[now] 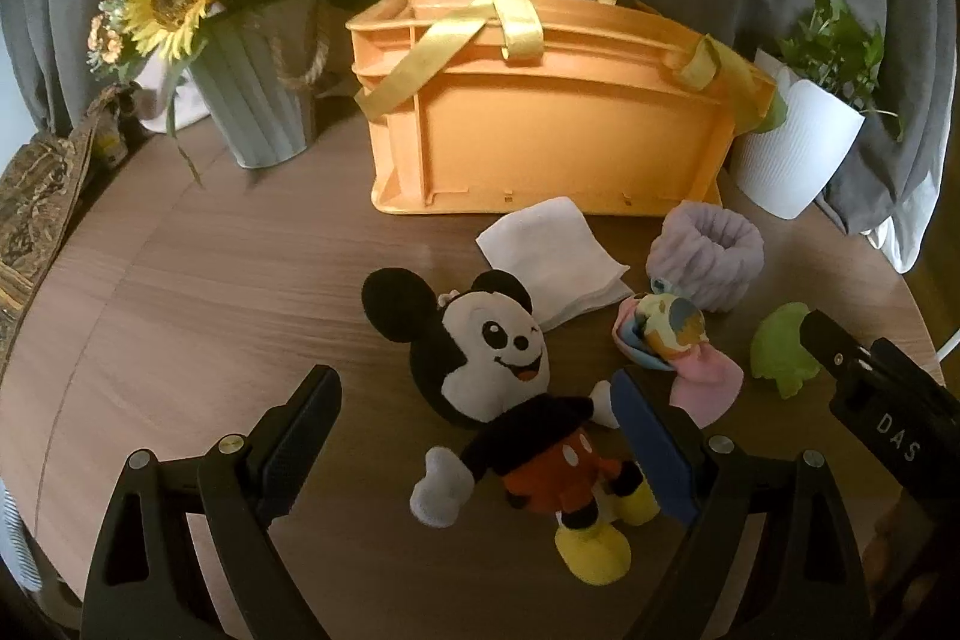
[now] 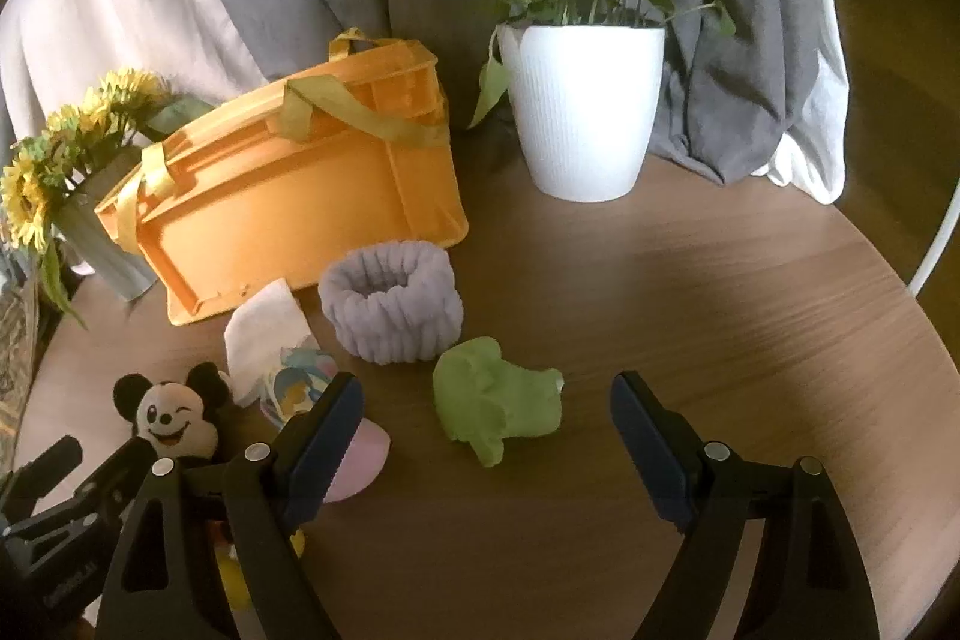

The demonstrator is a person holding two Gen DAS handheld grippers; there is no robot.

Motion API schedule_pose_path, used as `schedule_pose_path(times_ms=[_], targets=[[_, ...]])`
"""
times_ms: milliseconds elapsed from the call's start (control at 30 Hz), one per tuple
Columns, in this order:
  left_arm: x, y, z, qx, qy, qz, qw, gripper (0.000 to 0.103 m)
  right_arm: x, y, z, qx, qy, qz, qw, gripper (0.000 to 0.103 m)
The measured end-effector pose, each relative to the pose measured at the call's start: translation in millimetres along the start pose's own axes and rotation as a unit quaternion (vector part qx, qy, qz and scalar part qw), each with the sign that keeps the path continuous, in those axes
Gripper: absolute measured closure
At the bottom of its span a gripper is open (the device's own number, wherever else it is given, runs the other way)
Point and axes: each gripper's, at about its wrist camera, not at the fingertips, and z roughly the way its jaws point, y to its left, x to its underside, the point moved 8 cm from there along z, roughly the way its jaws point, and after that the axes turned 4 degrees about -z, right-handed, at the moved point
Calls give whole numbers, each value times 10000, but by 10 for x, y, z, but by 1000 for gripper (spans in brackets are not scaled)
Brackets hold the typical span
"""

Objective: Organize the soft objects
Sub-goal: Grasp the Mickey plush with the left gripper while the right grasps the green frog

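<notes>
A mouse plush (image 1: 510,400) lies on the round wooden table (image 1: 180,280), between the wide-spread fingers of my left gripper (image 1: 480,430), which is open and hovers over it without gripping. A white folded cloth (image 1: 552,259), a lilac fluffy band (image 1: 708,253) and a rolled pastel sock bundle (image 1: 672,340) lie behind it. A green soft toy (image 2: 495,406) sits between and just beyond the fingers of my open right gripper (image 2: 486,430). The orange basket (image 2: 288,214) with yellow straps stands at the back.
A grey pot of sunflowers (image 1: 252,40) stands at the back left and a white potted plant (image 2: 582,100) at the back right. Grey and white curtains hang behind the table. A patterned fabric (image 1: 36,214) lies past the left edge.
</notes>
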Motion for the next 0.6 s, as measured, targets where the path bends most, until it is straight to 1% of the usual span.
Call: schedule_pose_path(times_ms=[233,400,600], targets=[[-45,-25,154,-41,79,57,9999,11,0,3,128,33,106,-67,9999,18],[-23,-55,310,-3,236,65,9997,11,25,-45,239,85,235,5,9997,18],[-11,-74,463,-24,355,57,9994,11,71,-64,361,34,404,91,9991,18]])
